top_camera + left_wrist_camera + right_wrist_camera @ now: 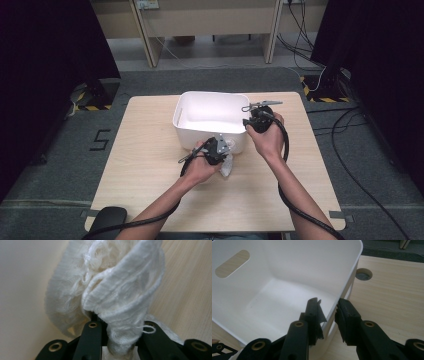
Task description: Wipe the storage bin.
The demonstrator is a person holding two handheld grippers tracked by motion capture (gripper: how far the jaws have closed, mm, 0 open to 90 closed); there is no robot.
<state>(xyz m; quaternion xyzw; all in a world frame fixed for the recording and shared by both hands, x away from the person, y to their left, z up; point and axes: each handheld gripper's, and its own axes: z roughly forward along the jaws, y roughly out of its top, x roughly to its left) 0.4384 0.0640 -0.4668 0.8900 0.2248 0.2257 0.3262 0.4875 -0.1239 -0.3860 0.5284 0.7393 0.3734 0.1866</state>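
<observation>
A white plastic bin (207, 95) stands at the middle back of the wooden table (145, 170). In front of its near wall, my left gripper (222, 156) points down and is shut on a bunched white cloth (226, 166). In the left gripper view the cloth (117, 290) bulges out from between the black jaws of the left gripper (120, 340). My right gripper (250, 123) sits at the bin's right rim. In the right gripper view, the right gripper (329, 313) straddles the wall of the bin (287, 277), one jaw inside and one outside, clamped on it. The bin's inside looks bare.
A round cable hole (363, 274) is cut in the tabletop just beyond the bin. Bare wood lies left and right of the bin. Dark curtains, cables and grey carpet (210, 75) surround the table.
</observation>
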